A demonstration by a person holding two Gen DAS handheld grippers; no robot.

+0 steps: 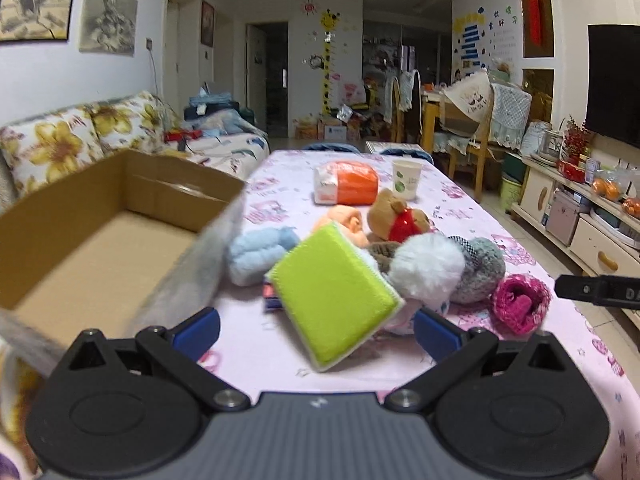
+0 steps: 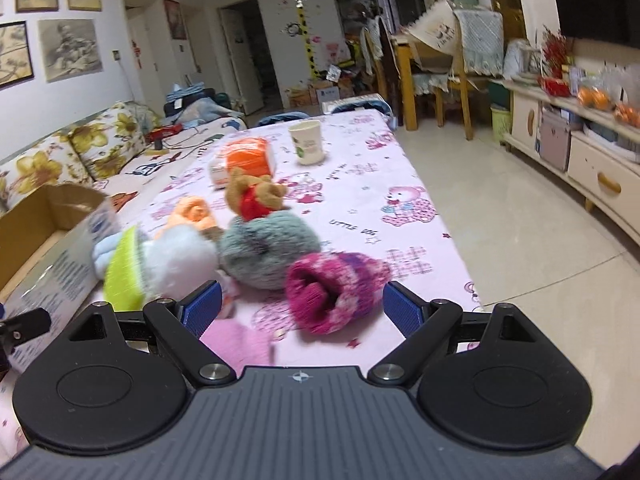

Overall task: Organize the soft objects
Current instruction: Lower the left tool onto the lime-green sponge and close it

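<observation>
Living-room clutter frames a long table (image 1: 472, 200) under a pink cartoon cloth, with a floral sofa to the left and a pale cabinet along the right wall. On the near left sits an open cardboard box (image 1: 80, 240), its floor bare as far as can be seen. A blurred grey furry piece (image 1: 188, 272) hangs across the box's near right corner, though whether it is falling in or draped on the rim cannot be told. Beside the box lies the heap of soft things: a lime-green sponge pad (image 1: 336, 300) tilted up on edge nearest, a light-blue rolled cloth (image 1: 260, 252), a white pompom (image 1: 428, 268), a grey-green fluffy ball (image 2: 268, 252), a small brown bear in red (image 2: 256, 196) and a magenta knit sock (image 2: 336, 292) at the right end. The left tongs (image 1: 316, 330) are spread wide with nothing between them, facing the sponge pad. The right tongs (image 2: 302, 306) are likewise apart and empty, straddling the sock. Sorting looks barely begun; the next move probably calls for closing on the sock or pad and carrying it left to the box.
</observation>
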